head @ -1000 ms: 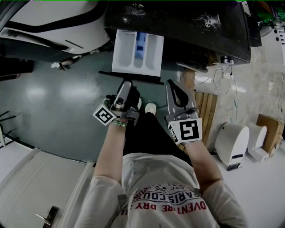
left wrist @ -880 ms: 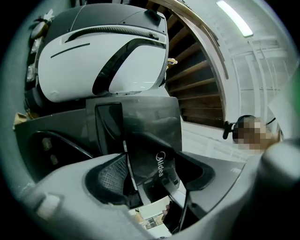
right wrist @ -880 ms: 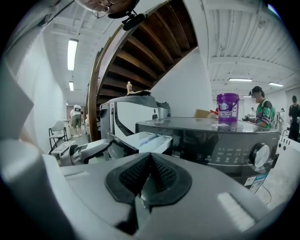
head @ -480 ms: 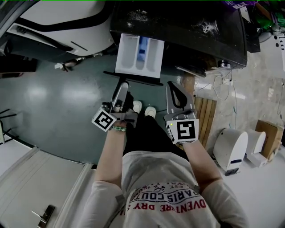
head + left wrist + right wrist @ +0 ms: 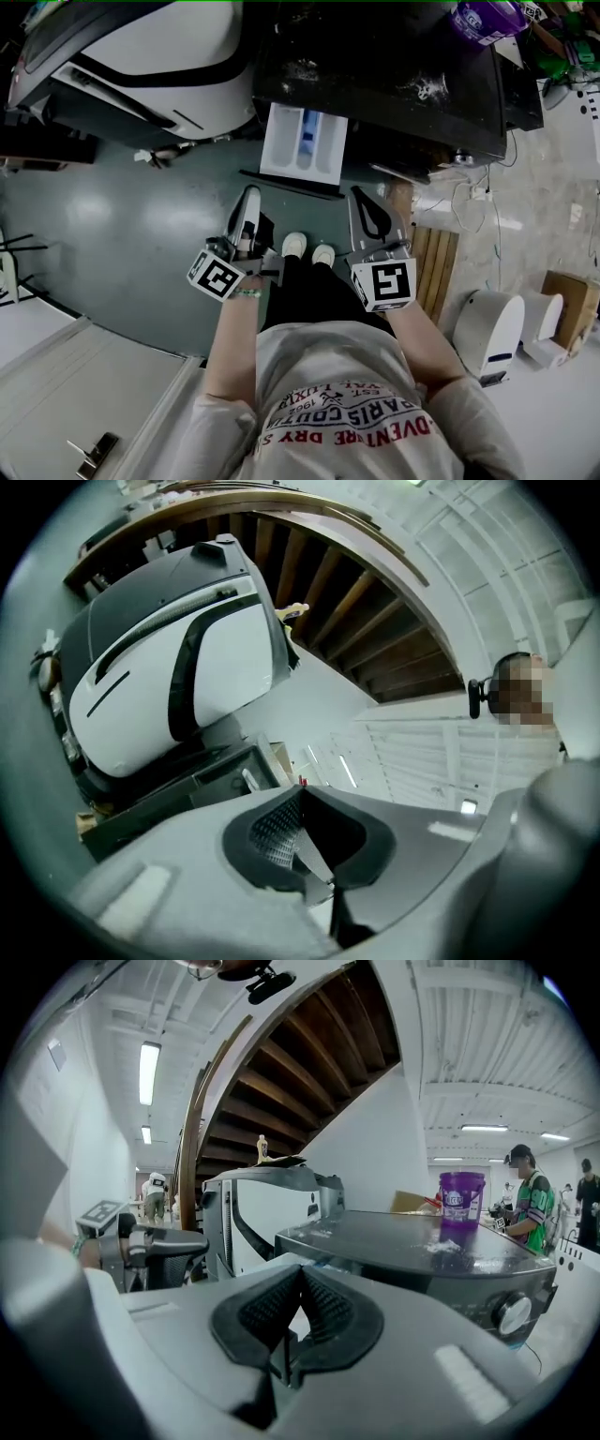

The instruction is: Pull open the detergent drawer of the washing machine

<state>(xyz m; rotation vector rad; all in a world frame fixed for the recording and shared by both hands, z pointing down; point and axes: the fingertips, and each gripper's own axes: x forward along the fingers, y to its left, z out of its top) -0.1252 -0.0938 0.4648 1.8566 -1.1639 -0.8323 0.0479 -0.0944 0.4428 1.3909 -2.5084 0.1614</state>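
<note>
The white detergent drawer (image 5: 302, 142), with a blue compartment inside, stands pulled out of the dark washing machine (image 5: 394, 56); its dark front panel (image 5: 291, 183) faces me. My left gripper (image 5: 249, 192) hovers just short of that panel, apart from it. Its jaws have just been closing and are now shut with nothing between them (image 5: 300, 794). My right gripper (image 5: 361, 192) is beside it, below the machine's front, also shut and empty (image 5: 300, 1274). The right gripper view looks across the machine's top (image 5: 422, 1241).
A large white and black appliance (image 5: 150, 47) stands to the left of the washing machine. A purple bucket (image 5: 486, 17) sits on the machine's top. Wooden slats (image 5: 433, 253), a white device (image 5: 487, 319) and a cardboard box (image 5: 567, 281) are on the right. People (image 5: 530, 1204) stand far off.
Both grippers have lifted and drawn back a little from the drawer's front. The left gripper has rolled and its jaws have closed. The drawer stays pulled out.
</note>
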